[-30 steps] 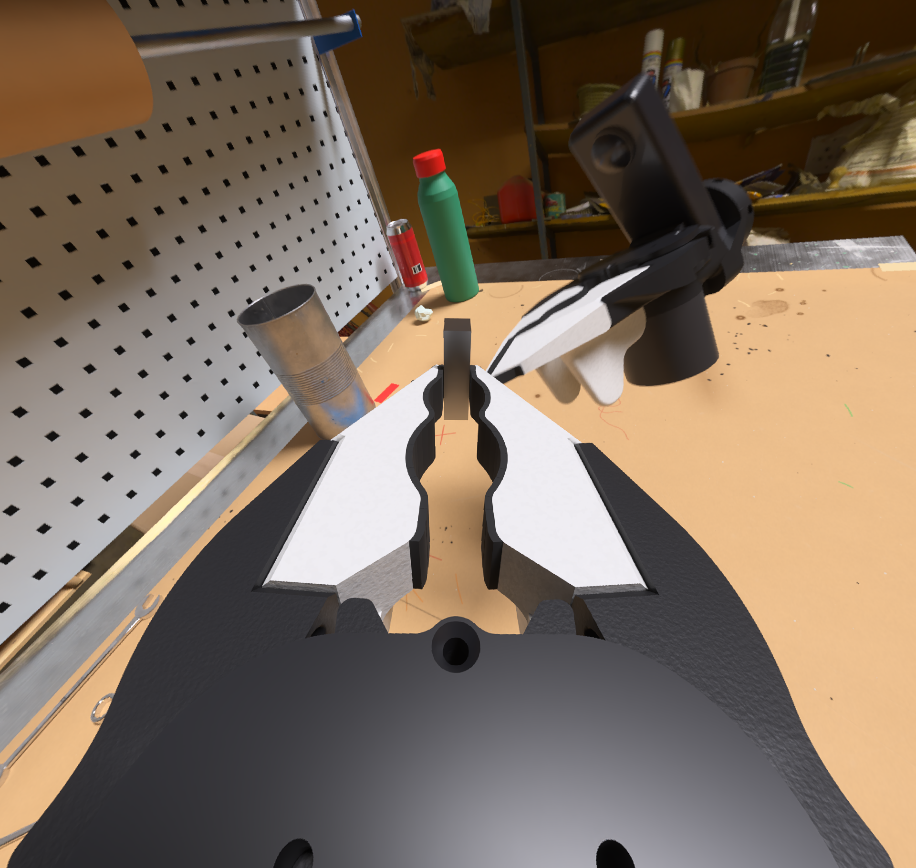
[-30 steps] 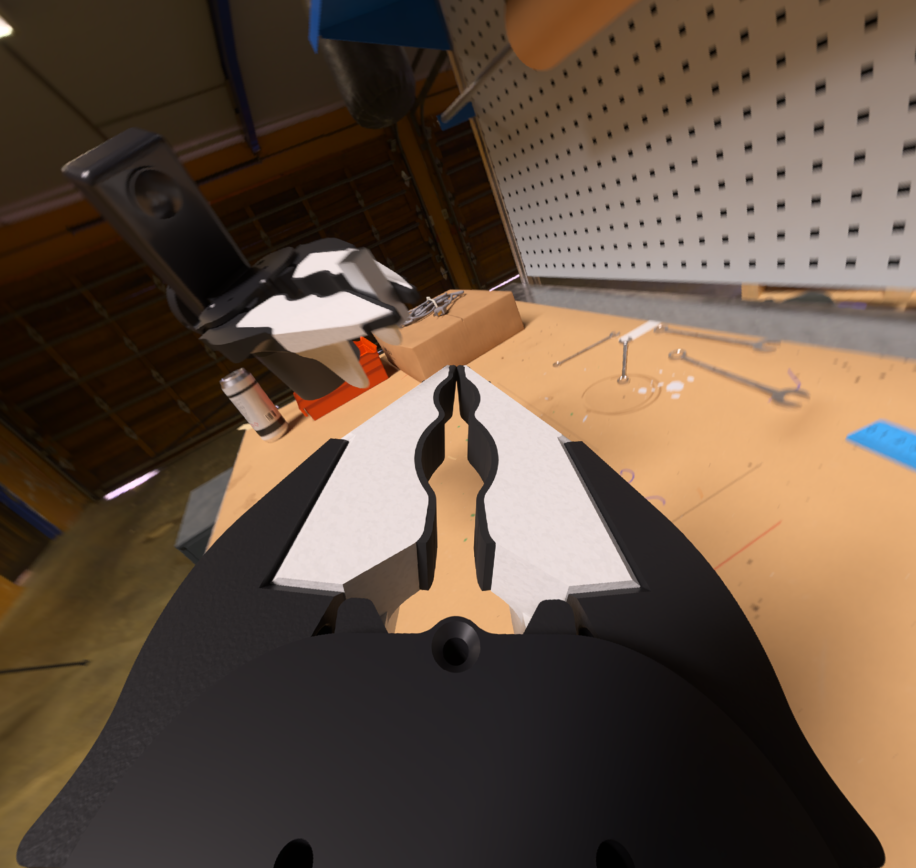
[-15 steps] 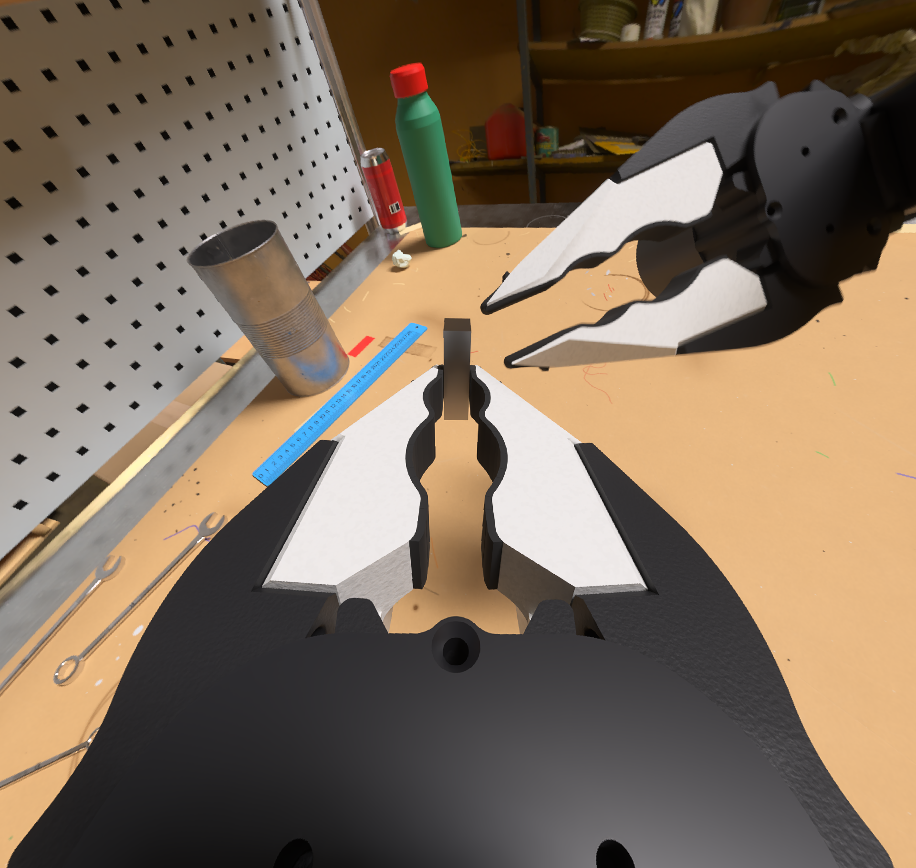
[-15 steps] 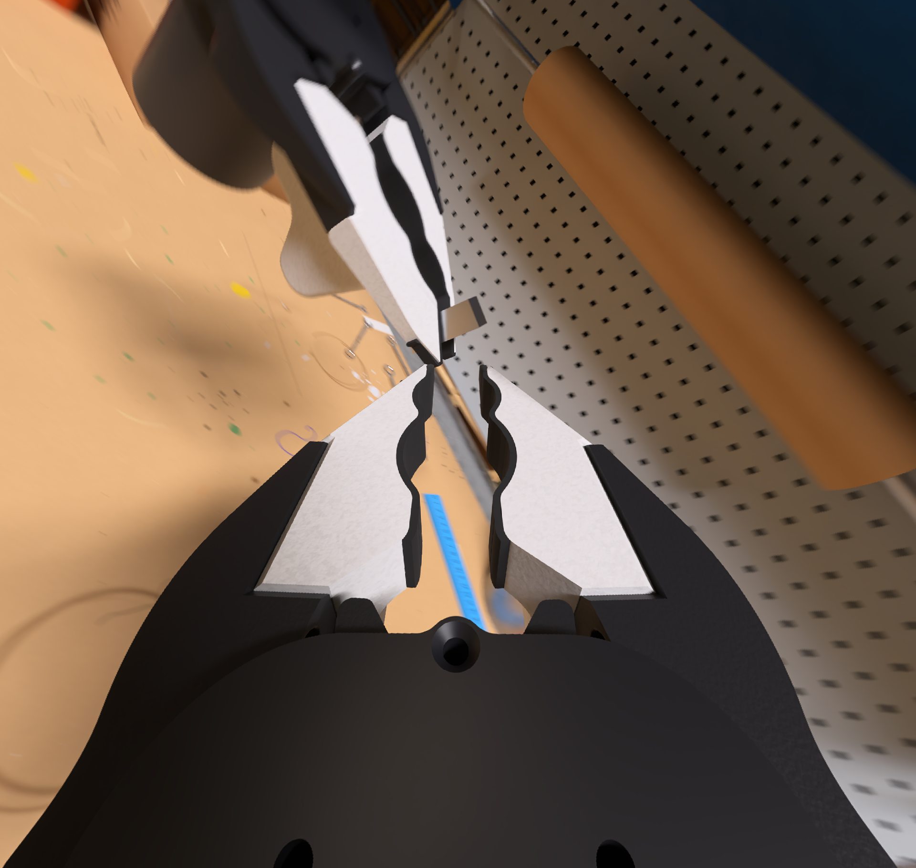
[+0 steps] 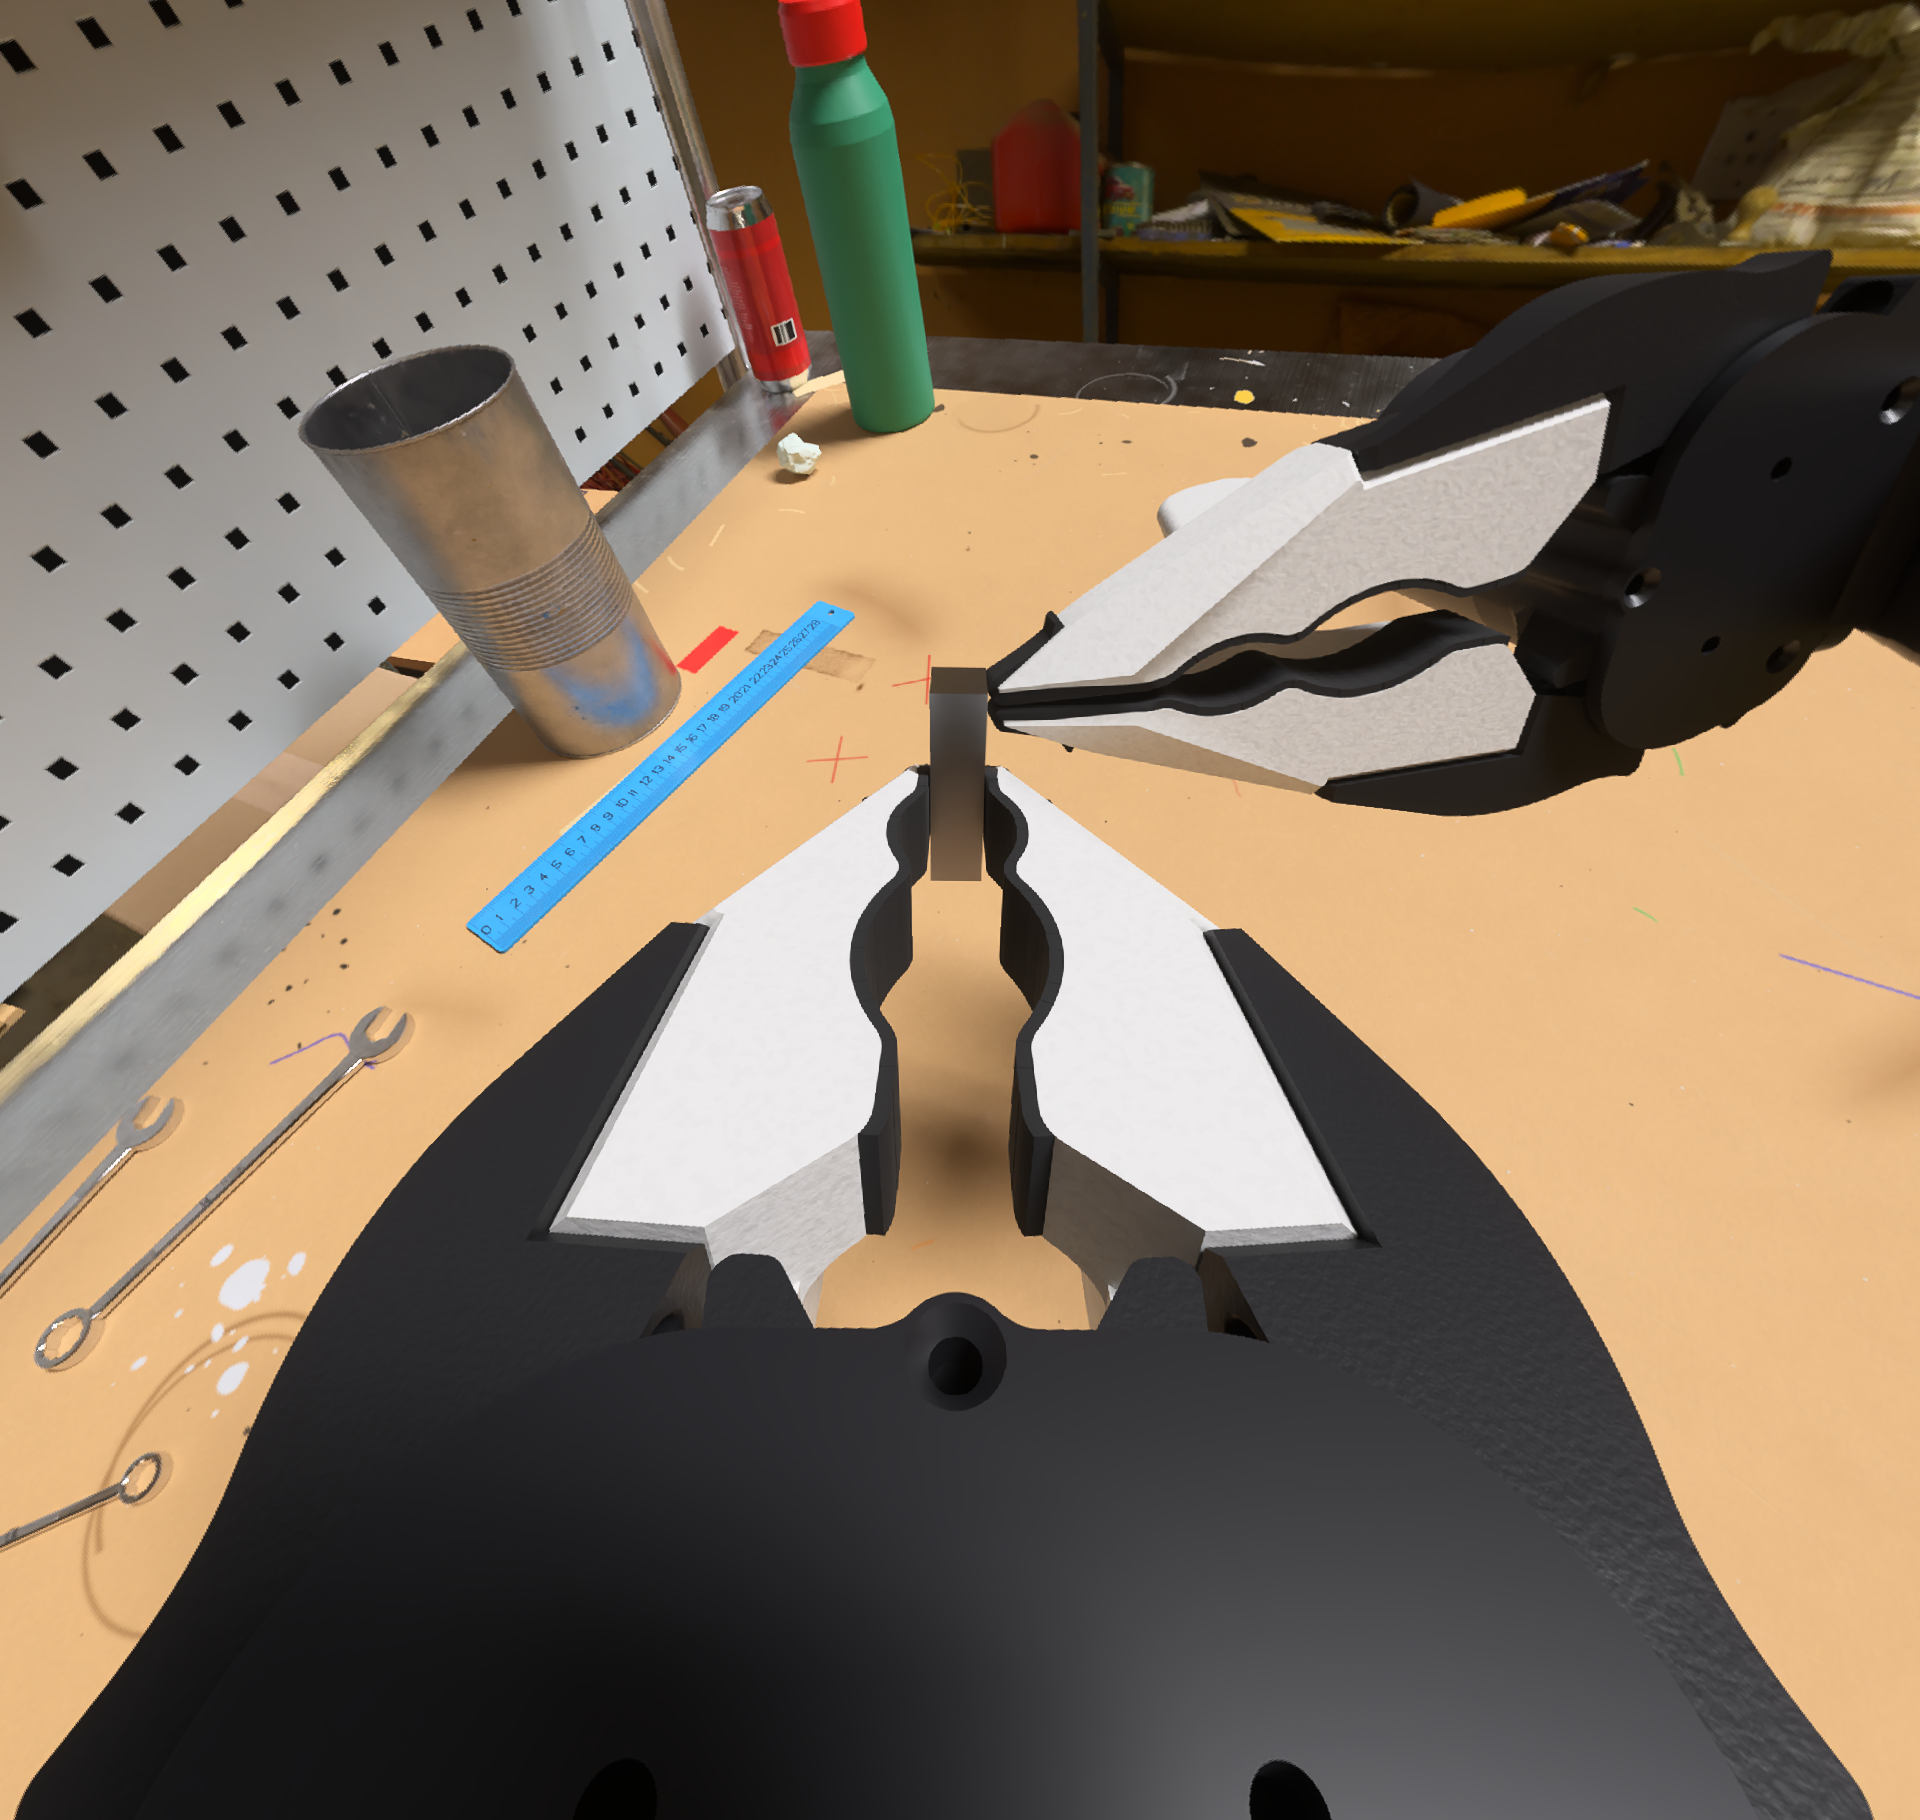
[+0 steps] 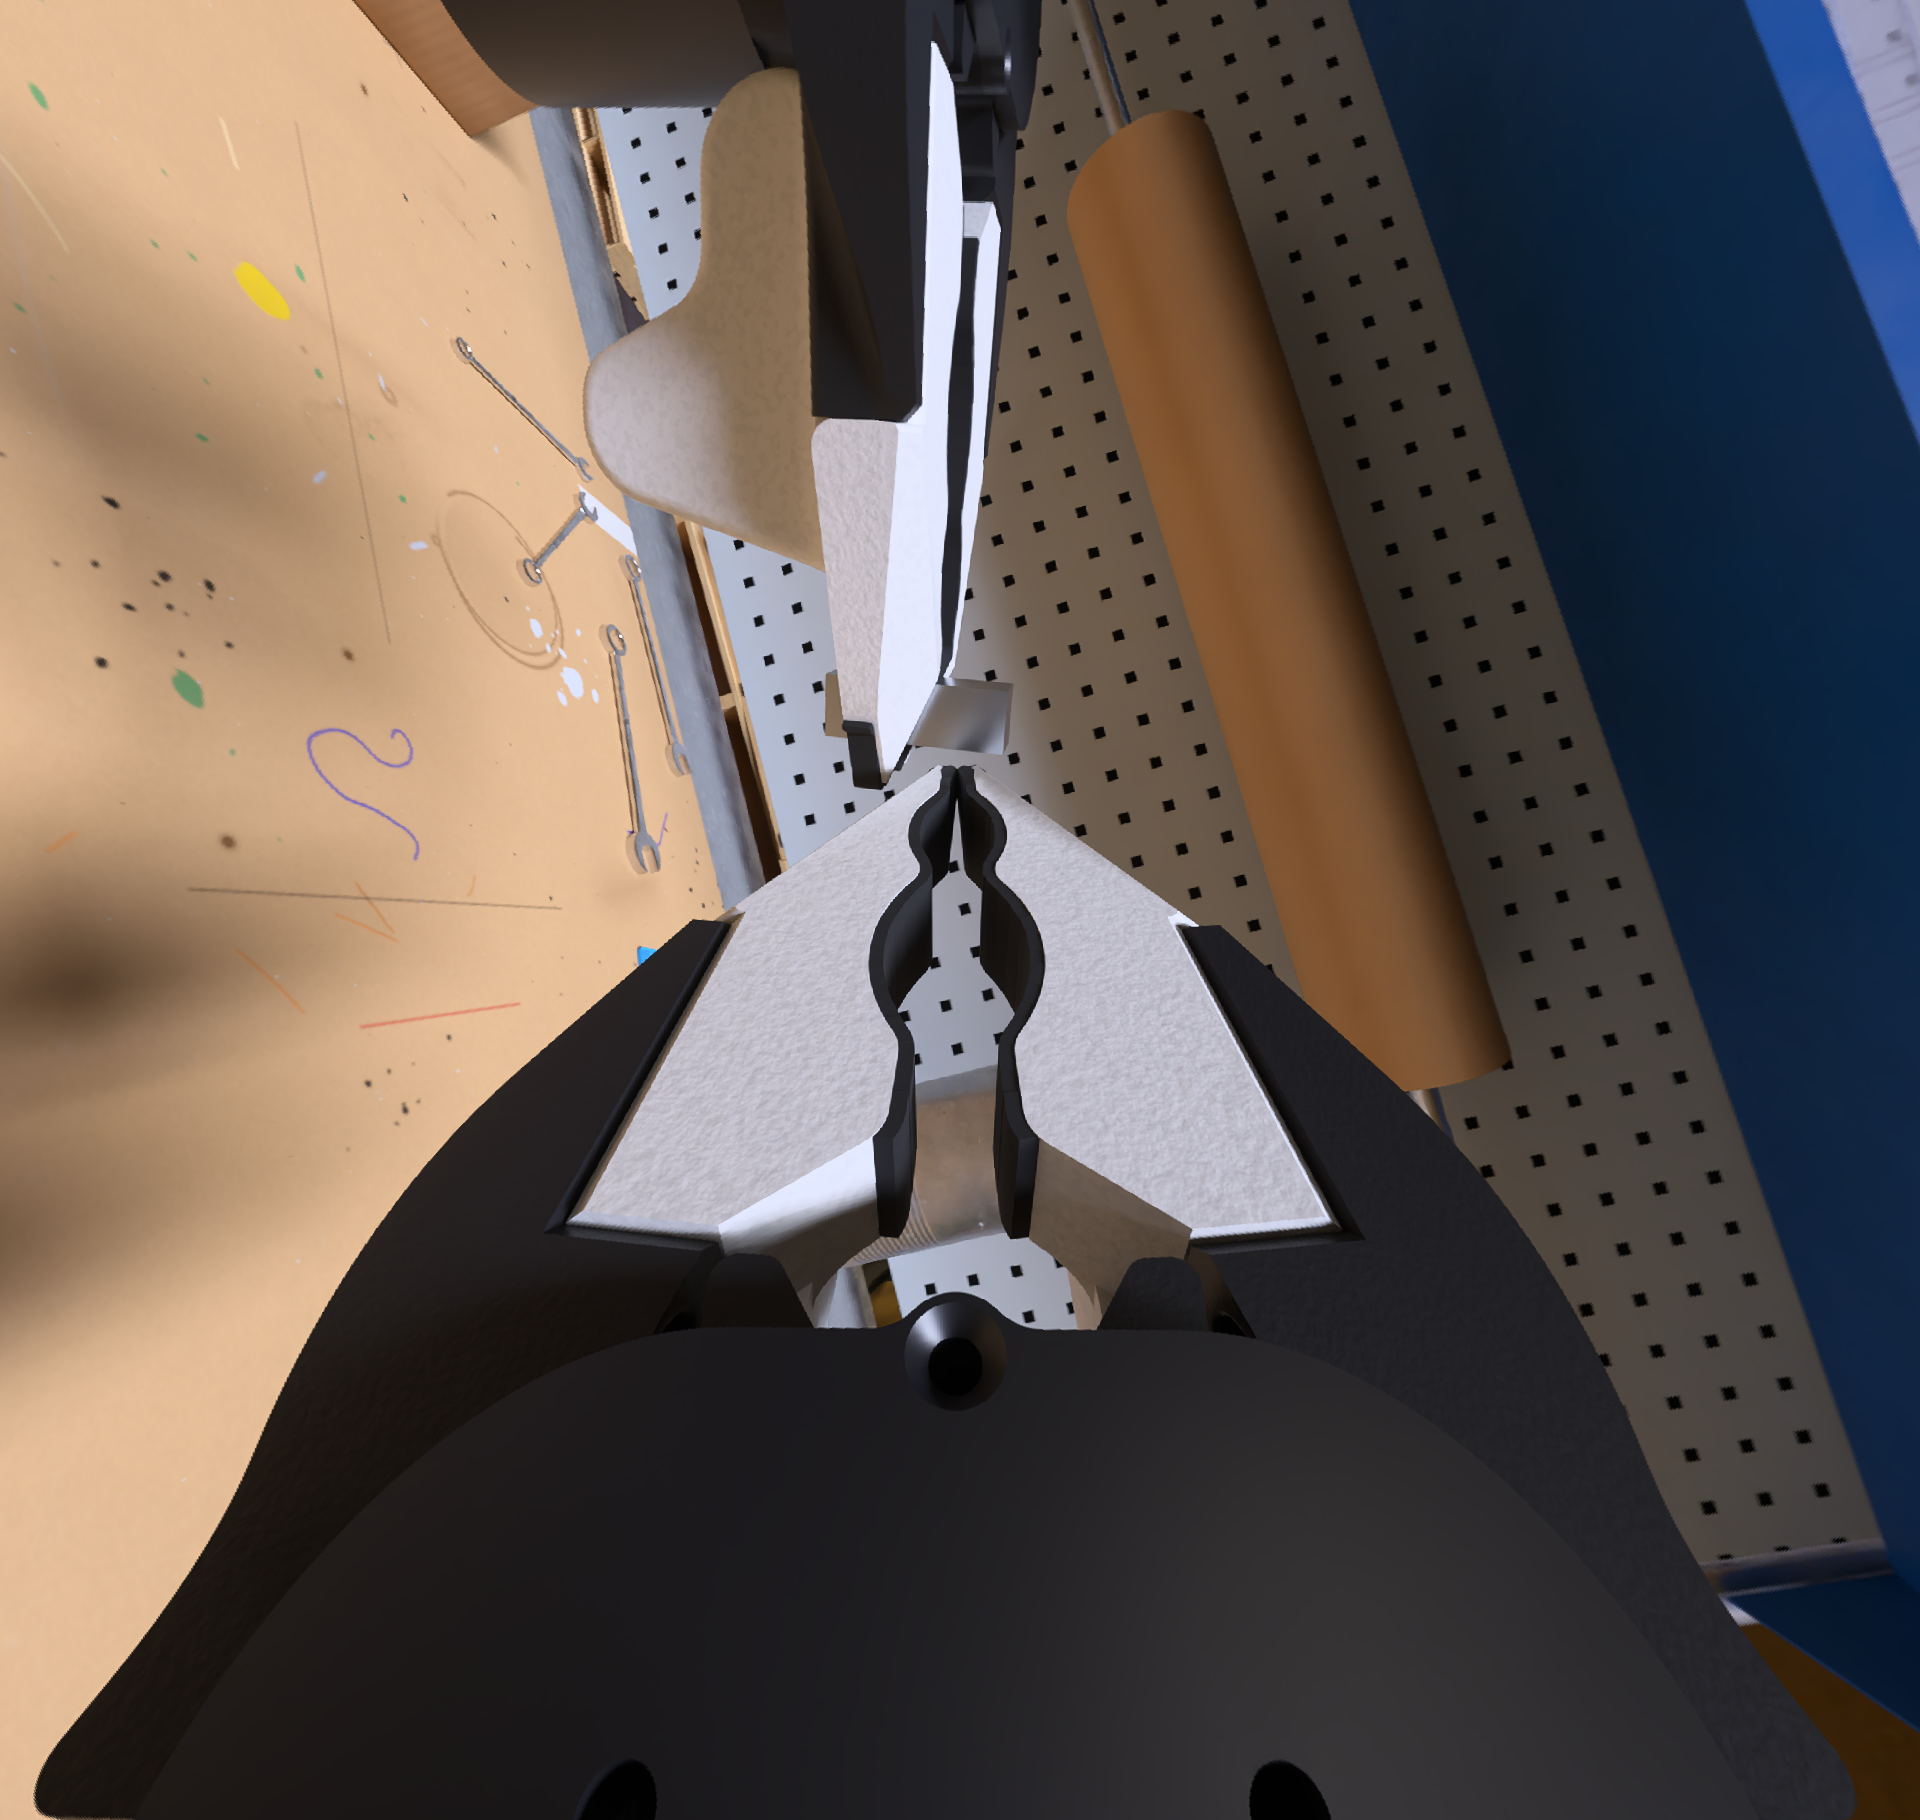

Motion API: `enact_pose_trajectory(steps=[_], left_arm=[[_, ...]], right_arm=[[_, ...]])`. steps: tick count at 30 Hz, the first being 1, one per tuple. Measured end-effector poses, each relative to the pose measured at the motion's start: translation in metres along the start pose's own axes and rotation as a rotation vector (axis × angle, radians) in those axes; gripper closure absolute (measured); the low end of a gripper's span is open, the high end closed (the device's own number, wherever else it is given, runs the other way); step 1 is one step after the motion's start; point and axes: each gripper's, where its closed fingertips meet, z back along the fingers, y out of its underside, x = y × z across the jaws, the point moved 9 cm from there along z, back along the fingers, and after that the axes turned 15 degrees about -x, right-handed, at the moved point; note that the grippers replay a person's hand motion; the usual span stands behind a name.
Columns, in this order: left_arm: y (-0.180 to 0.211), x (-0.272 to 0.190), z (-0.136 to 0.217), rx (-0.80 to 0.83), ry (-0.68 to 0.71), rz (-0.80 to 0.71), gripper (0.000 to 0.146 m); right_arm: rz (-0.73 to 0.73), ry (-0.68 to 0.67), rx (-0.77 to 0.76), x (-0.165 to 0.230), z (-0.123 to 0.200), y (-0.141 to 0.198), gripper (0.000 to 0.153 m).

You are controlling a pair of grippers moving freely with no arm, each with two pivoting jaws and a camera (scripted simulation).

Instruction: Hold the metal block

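Note:
The metal block (image 5: 956, 773) is a small dark grey bar held upright between the tips of my left gripper (image 5: 956, 794), which is shut on it above the tan workbench (image 5: 1455, 991). My right gripper (image 5: 995, 710) reaches in from the right, shut, with its closed tips against the block's upper right side. In the right wrist view, my right gripper (image 6: 956, 781) is shut with nothing between its tips. The block (image 6: 971, 716) sits just beyond them, and the left gripper (image 6: 883, 731) comes down from the top of that view.
A metal cup (image 5: 488, 544), a blue ruler (image 5: 665, 773), a green bottle (image 5: 857, 212) and a red can (image 5: 758, 290) stand on the left near the pegboard (image 5: 260, 212). Wrenches (image 5: 208, 1188) lie at the lower left. A brown roll (image 6: 1278, 575) hangs on the pegboard.
My right gripper has gone from open to shut, and its tips have moved in against the block's side. The left gripper still holds the block.

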Motion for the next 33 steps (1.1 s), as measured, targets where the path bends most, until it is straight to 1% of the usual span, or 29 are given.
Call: enact_pose_trajectory(steps=[6, 8, 10, 14, 17, 23, 26, 30, 31, 33], left_arm=[[-0.001, -0.001, -0.001, 0.001, 0.004, 0.006, 0.137], [-0.001, -0.001, -0.001, 0.01, 0.0, 0.009, 0.137], [-0.001, 0.0, -0.001, 0.008, 0.002, 0.018, 0.137], [0.001, 0.0, -0.001, 0.019, 0.013, 0.024, 0.137], [0.0, 0.0, 0.0, 0.033, 0.022, 0.034, 0.137], [-0.003, -0.001, 0.001, 0.043, 0.039, 0.059, 0.137], [-0.004, -0.001, 0.002, 0.037, 0.039, 0.06, 0.137], [-0.005, -0.002, 0.002, 0.039, 0.03, 0.038, 0.137], [-0.005, -0.002, 0.002, 0.043, 0.028, 0.034, 0.137], [-0.005, -0.002, 0.002, 0.043, 0.019, 0.025, 0.137]], right_arm=[[-0.107, -0.007, -0.054, -0.006, 0.003, 0.0, 0.153], [-0.078, -0.021, -0.029, -0.006, 0.003, 0.002, 0.15], [-0.047, -0.037, -0.01, -0.004, 0.003, 0.004, 0.134], [0.001, -0.044, -0.006, -0.002, 0.003, 0.003, 0.131], [0.027, -0.035, -0.01, 0.001, 0.003, 0.002, 0.134], [0.052, -0.028, -0.012, 0.003, 0.0, 0.003, 0.148], [0.015, -0.03, -0.026, -0.002, 0.003, 0.003, 0.153], [-0.096, -0.049, -0.031, -0.007, 0.005, 0.003, 0.153], [-0.131, -0.059, -0.036, -0.007, 0.005, 0.003, 0.153], [-0.266, -0.081, -0.071, -0.01, 0.006, 0.004, 0.153]])
